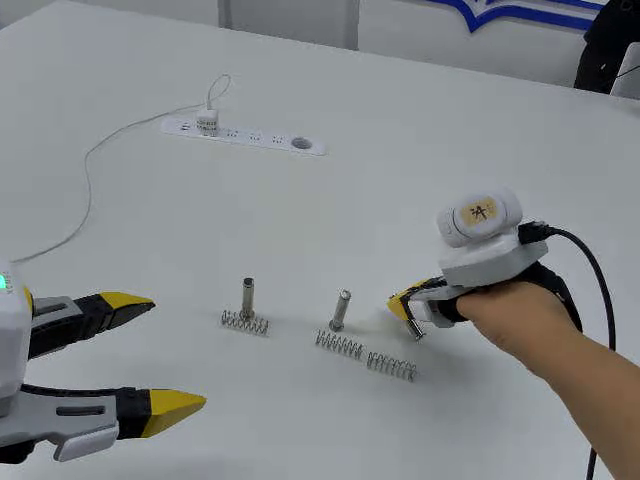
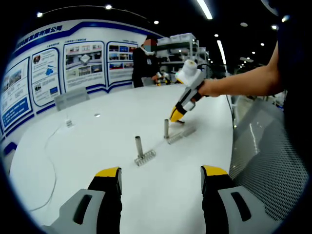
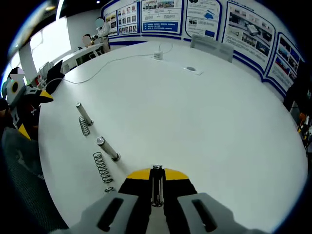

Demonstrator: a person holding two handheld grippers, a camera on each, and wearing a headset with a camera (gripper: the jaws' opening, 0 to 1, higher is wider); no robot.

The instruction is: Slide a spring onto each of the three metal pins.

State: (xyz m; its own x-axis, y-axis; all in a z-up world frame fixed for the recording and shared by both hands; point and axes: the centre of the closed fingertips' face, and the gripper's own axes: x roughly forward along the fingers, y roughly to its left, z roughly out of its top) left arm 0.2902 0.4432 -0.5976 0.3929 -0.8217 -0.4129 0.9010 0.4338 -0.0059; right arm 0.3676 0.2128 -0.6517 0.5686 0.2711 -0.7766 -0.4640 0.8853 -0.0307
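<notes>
Two metal pins stand upright on the white table, one (image 1: 247,297) on the left and one (image 1: 341,310) on the right. A spring (image 1: 245,322) lies at the left pin's foot. Two more springs (image 1: 339,346) (image 1: 391,366) lie end to end in front of the right pin. My right gripper (image 1: 405,305) is low over the table just right of those springs, shut on a third metal pin (image 3: 156,187) that pokes out between its yellow tips. My left gripper (image 1: 165,350) hovers at the lower left, open and holding nothing, pointing at the pins (image 2: 139,146).
A white power strip (image 1: 245,135) with a plugged-in charger and a thin white cable (image 1: 90,165) lies at the back of the table. In the left gripper view a person (image 2: 146,61) stands beyond the table's far edge.
</notes>
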